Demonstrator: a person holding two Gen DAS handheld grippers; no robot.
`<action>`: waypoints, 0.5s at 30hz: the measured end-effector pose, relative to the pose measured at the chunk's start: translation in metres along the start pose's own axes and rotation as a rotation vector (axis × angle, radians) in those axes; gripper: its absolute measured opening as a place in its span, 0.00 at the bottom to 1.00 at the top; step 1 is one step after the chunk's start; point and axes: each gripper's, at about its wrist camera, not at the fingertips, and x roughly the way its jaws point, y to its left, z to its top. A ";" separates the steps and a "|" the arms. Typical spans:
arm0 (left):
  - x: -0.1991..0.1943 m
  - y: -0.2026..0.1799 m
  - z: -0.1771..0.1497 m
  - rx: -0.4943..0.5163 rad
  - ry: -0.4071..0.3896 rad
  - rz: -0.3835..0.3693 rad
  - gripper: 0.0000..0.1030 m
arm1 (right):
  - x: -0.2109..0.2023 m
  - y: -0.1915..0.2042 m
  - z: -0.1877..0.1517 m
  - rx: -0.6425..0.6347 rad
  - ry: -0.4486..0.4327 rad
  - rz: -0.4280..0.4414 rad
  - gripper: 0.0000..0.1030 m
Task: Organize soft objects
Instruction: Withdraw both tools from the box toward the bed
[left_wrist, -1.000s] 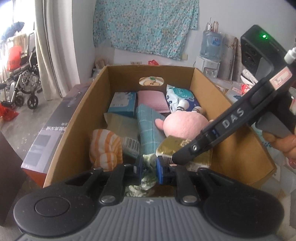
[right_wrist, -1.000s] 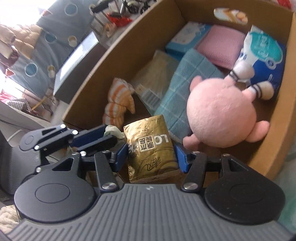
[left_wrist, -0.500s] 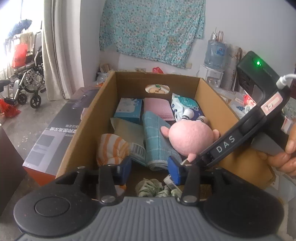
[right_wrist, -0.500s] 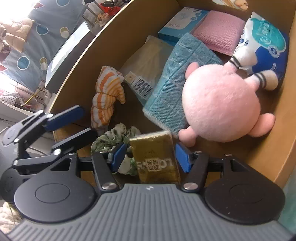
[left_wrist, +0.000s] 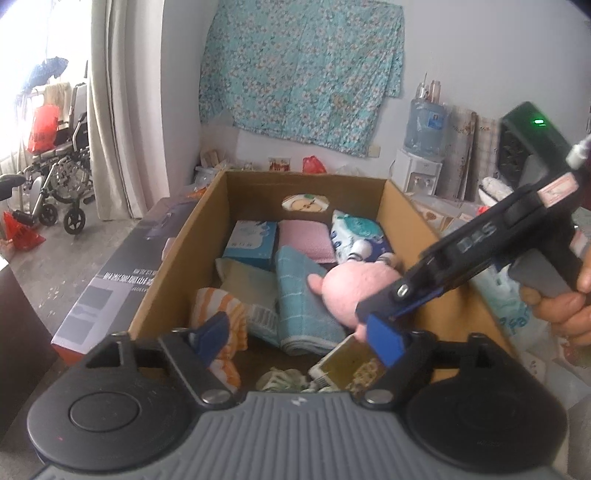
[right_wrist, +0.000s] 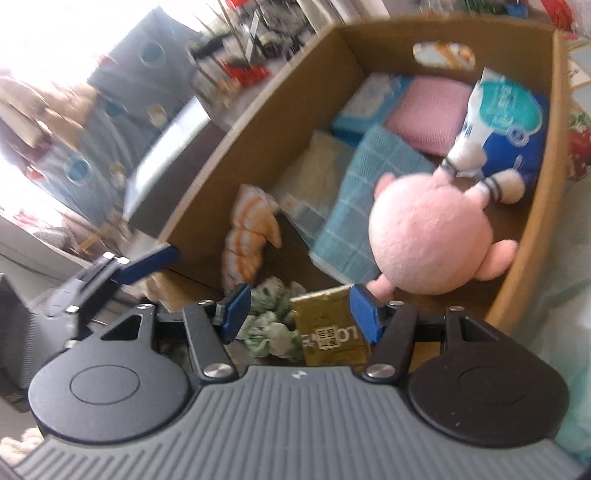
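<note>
Left tool (left_wrist: 299, 341) hangs released over the near end of the cardboard box (left_wrist: 173, 266), jaws having just swung wide with nothing between them; the green patterned cloth (left_wrist: 282, 380) lies crumpled on the box floor directly below. Right tool (right_wrist: 301, 312), angled steeply downward, straddles the gold packet (right_wrist: 332, 325) without visibly pressing it. That packet lies just beside the cloth, long axis running along the right tool's fingers, which looks nearer for any follow-up.
</note>
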 end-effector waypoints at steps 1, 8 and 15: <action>-0.002 -0.004 0.001 -0.001 -0.009 -0.005 0.88 | -0.011 0.000 -0.004 -0.003 -0.031 0.017 0.60; -0.015 -0.054 0.012 0.040 -0.082 -0.156 0.95 | -0.109 -0.027 -0.050 0.033 -0.282 0.018 0.73; -0.014 -0.140 0.023 0.117 -0.128 -0.360 0.98 | -0.215 -0.084 -0.116 0.139 -0.539 -0.160 0.76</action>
